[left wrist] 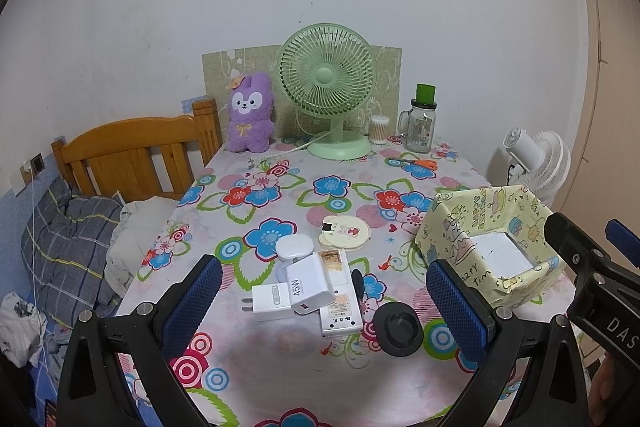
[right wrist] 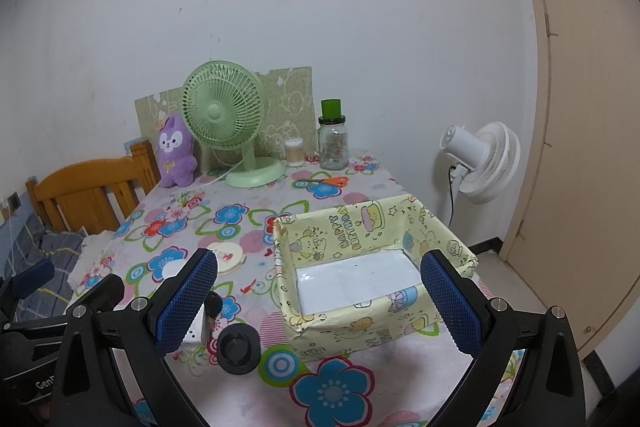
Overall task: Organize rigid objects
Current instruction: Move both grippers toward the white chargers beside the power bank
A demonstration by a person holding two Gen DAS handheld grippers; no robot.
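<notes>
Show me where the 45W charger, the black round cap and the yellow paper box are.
45W charger (left wrist: pixel 310 287): left wrist view, white top face.
Black round cap (left wrist: pixel 398 327): left wrist view, its centre.
Yellow paper box (right wrist: pixel 352 331): right wrist view, front wall.

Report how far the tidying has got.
Nothing looks done: the yellow box shows only its white bottom. Nothing in hand: left tool and right tool are open. Left: the 45W charger, white plug and black round piece lie on the tablecloth.
</notes>
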